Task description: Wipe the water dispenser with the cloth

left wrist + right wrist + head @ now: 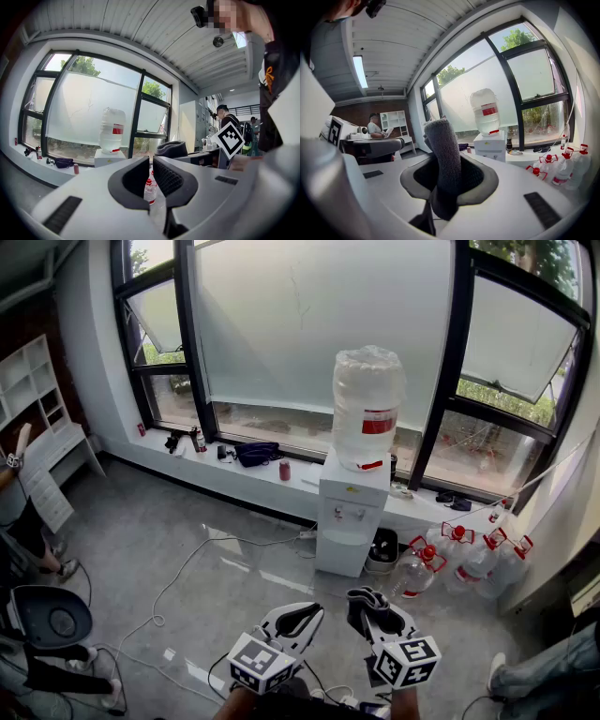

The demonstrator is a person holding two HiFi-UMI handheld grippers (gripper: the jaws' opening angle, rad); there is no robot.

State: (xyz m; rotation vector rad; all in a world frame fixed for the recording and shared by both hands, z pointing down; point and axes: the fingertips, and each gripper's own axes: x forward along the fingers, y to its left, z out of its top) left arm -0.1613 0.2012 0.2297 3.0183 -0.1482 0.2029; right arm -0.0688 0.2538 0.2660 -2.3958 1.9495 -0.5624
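Cloth (440, 140), grey and folded, stands upright, clamped between the jaws of the right gripper (447, 163). Just beside it, the left gripper (151, 164) has its jaws drawn almost together, with only a thin slit between them, and grips nothing. Well beyond both, across the grey floor (187, 549), the white water dispenser (351, 521) stands against the window ledge (272, 479), with a large bottle (367, 404) on top.
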